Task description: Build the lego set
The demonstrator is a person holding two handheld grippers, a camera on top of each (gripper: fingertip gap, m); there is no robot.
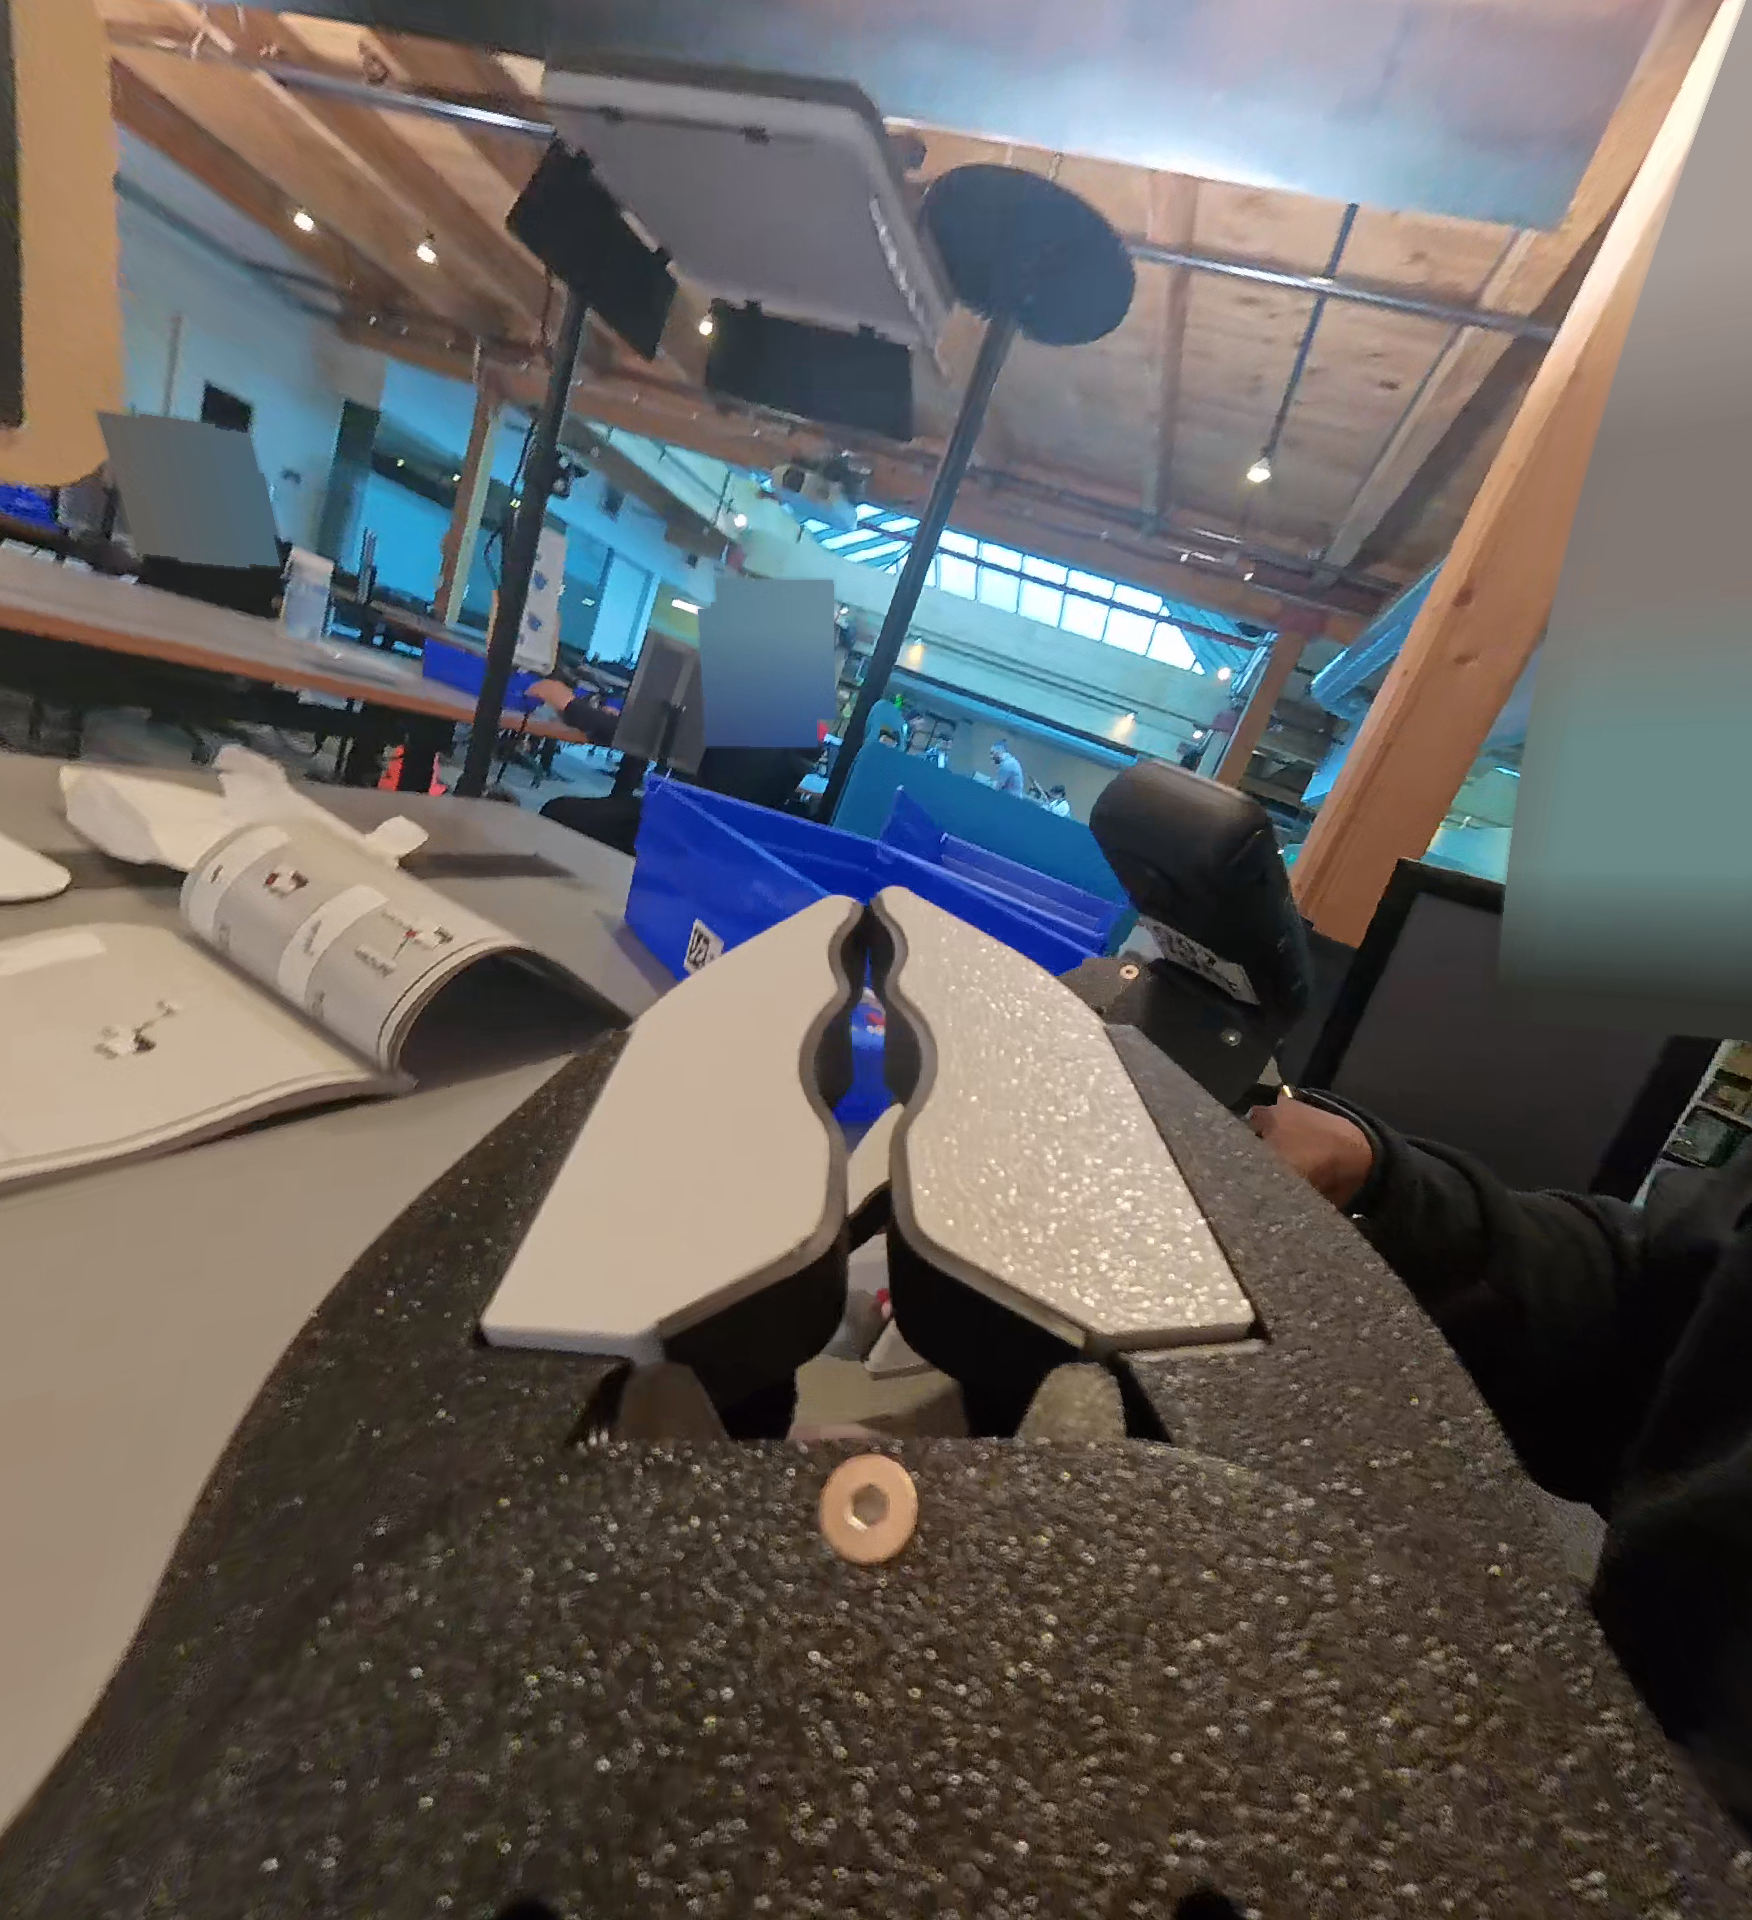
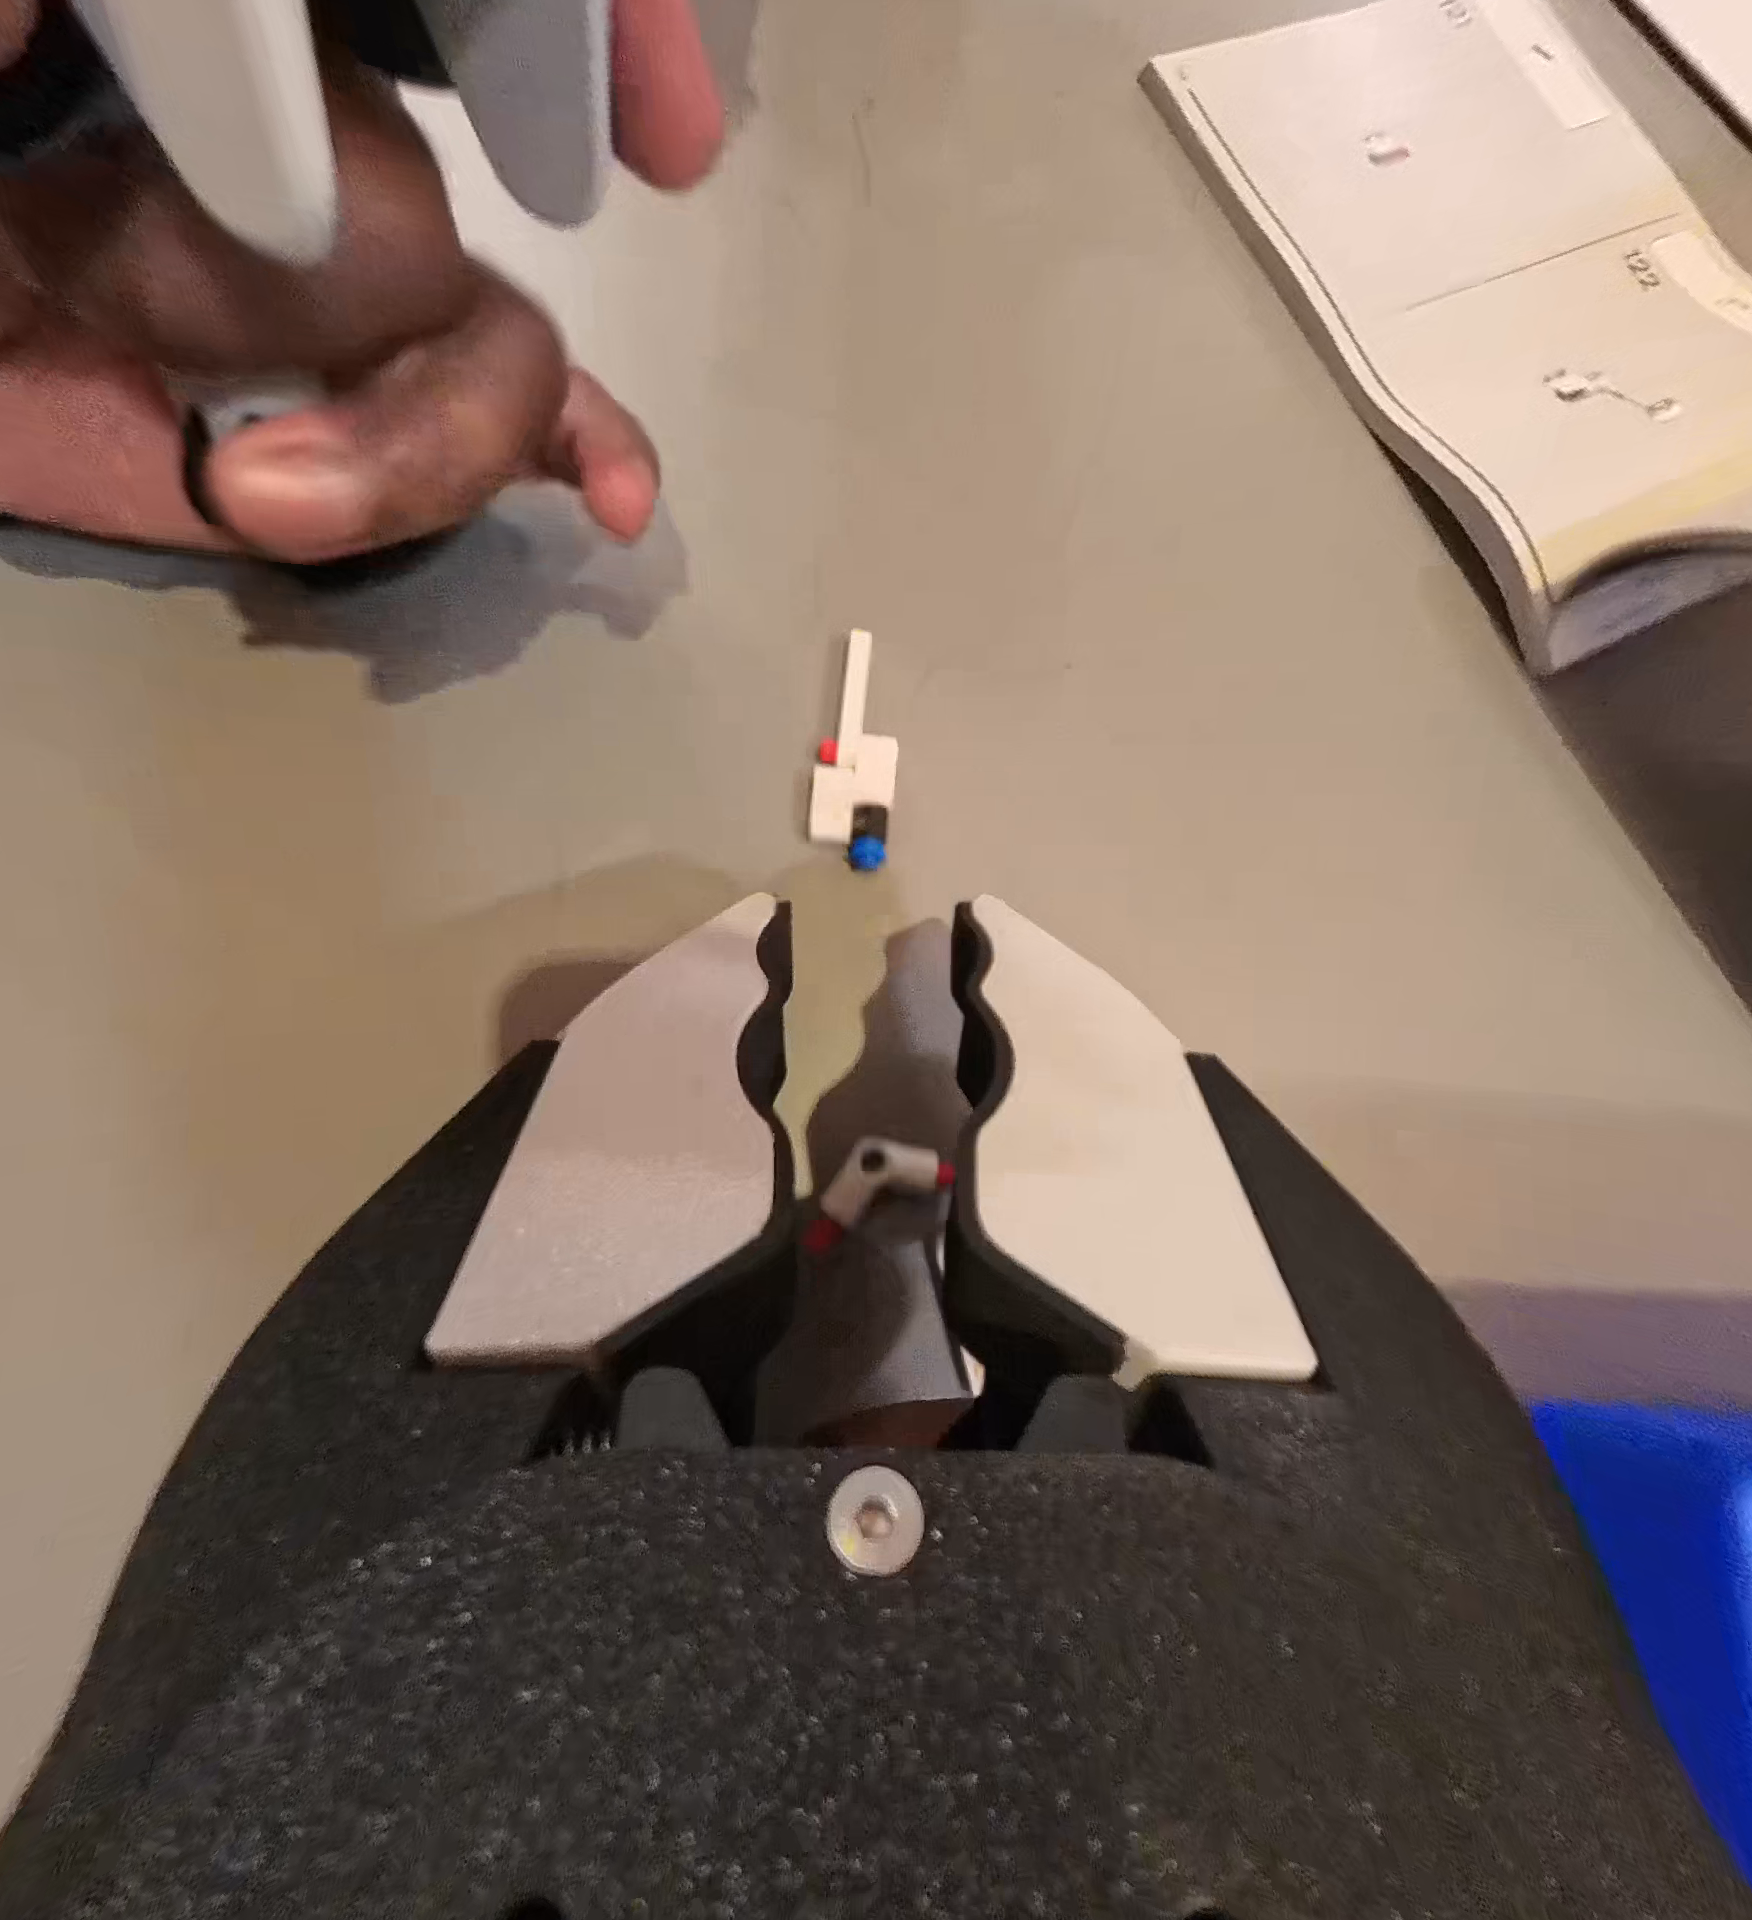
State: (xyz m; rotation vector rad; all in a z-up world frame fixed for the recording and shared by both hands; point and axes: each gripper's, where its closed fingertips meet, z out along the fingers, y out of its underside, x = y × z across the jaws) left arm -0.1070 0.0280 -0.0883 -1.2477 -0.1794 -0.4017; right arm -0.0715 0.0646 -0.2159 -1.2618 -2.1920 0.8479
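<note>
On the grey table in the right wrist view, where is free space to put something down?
Bare table lies left of the small white brick piece, below the hand, and between that piece and the open booklet. It is crowded at the right gripper, where a small grey piece lies.

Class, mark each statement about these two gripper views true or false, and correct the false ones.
1. The left gripper has its fingertips together. True.
2. The right gripper is clamped on the white brick piece. False: its jaws are apart and the piece lies on the table beyond them.
3. An open booklet lies on the table. True.
4. The bin is red. False: it is blue.
5. The white brick piece carries a blue part. True.
</note>
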